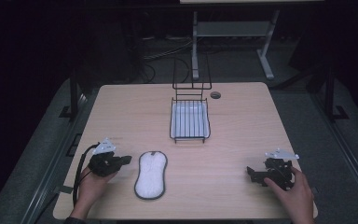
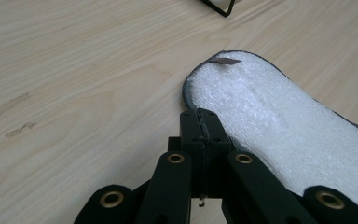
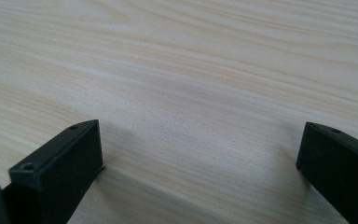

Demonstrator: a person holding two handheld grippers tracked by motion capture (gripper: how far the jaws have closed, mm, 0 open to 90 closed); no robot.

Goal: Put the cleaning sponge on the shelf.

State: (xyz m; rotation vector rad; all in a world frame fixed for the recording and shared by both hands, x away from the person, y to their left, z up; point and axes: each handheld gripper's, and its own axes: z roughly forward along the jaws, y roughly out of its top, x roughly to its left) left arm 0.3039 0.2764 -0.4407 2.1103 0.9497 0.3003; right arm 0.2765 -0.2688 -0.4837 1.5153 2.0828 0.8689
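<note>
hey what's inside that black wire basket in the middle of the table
A white tray sits inside the wire basket, seen through the wire bars. Nothing else shows on the tray, though the bars cross it and hide thin strips of it.

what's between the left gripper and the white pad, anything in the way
Nothing visible. The left gripper, jaws shut, sits right beside the white pad's edge, with only bare table around them. The wire rack stands farther back.
</note>
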